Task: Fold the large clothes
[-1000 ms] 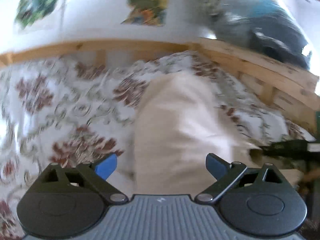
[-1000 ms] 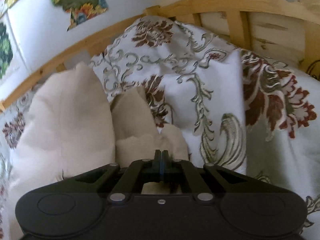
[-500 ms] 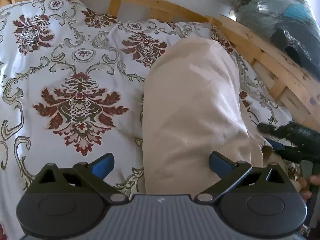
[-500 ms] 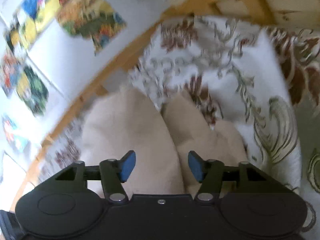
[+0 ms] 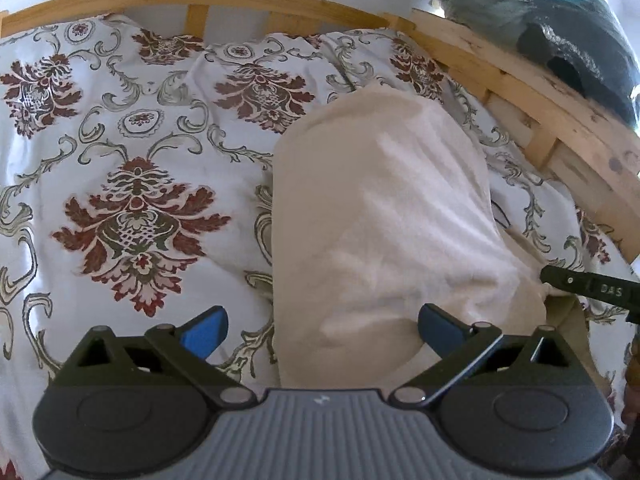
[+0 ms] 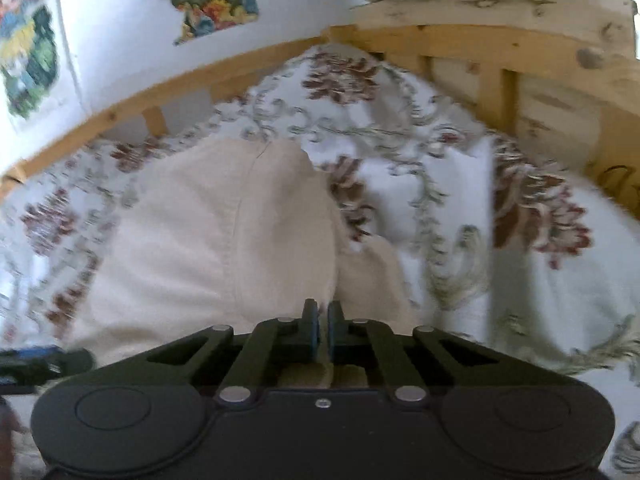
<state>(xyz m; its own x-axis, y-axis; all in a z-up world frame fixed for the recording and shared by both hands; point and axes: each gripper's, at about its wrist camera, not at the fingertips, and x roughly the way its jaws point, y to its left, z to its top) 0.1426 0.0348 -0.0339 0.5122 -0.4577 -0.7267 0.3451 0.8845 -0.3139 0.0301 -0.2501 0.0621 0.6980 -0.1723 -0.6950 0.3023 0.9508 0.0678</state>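
Across the floral bedspread (image 5: 132, 184), inside the wooden bed frame (image 5: 532, 92), lies the cream garment (image 5: 384, 216), its near end between the wide-open left gripper (image 5: 322, 330), while the right gripper (image 6: 323, 332), having just closed, pinches the garment's near right edge.

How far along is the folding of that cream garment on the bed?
Partly done: the cream garment lies doubled into a long strip on the floral bedspread. The right hand-held gripper has just closed at its near edge; the left hand-held gripper is open. Shortening folds seemingly remain.
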